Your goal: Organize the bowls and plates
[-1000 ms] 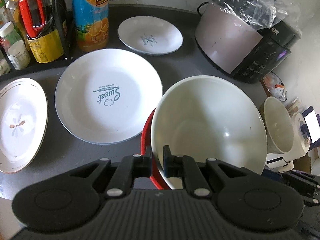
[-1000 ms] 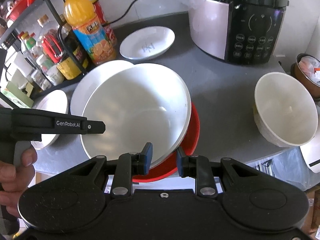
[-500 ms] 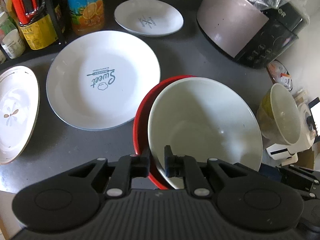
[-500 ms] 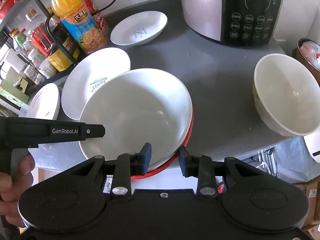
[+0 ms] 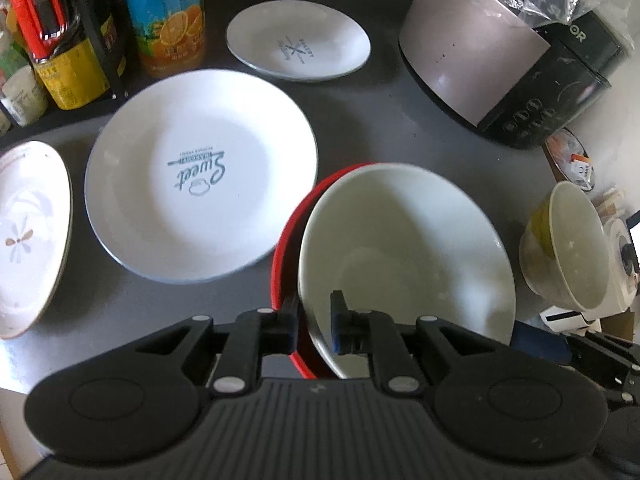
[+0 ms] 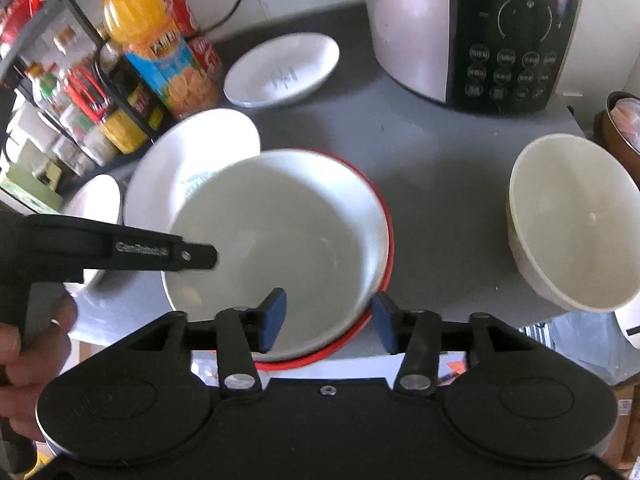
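Observation:
A big white bowl (image 5: 404,256) sits nested in a red bowl (image 5: 286,240) near the counter's front edge; both also show in the right wrist view, the white bowl (image 6: 280,248) and the red bowl's rim (image 6: 390,240). My left gripper (image 5: 314,322) straddles both bowls' near rims, its jaws slightly parted. My right gripper (image 6: 328,322) is open, its fingers either side of the same rims. A large white "Sweet" plate (image 5: 200,176), a small white plate (image 5: 298,46), an oval flowered plate (image 5: 28,236) and a cream bowl (image 6: 572,224) lie on the grey counter (image 5: 372,120).
A rice cooker (image 6: 480,32) stands at the back right. An orange juice bottle (image 5: 168,16) and a rack of condiment bottles (image 5: 52,52) stand at the back left. The counter's front edge (image 6: 420,356) runs just under the bowls.
The nested bowls came down from a tilted, lifted position and now sit level on the counter. My right gripper opened wide and let go of the rim; my left jaws loosened slightly.

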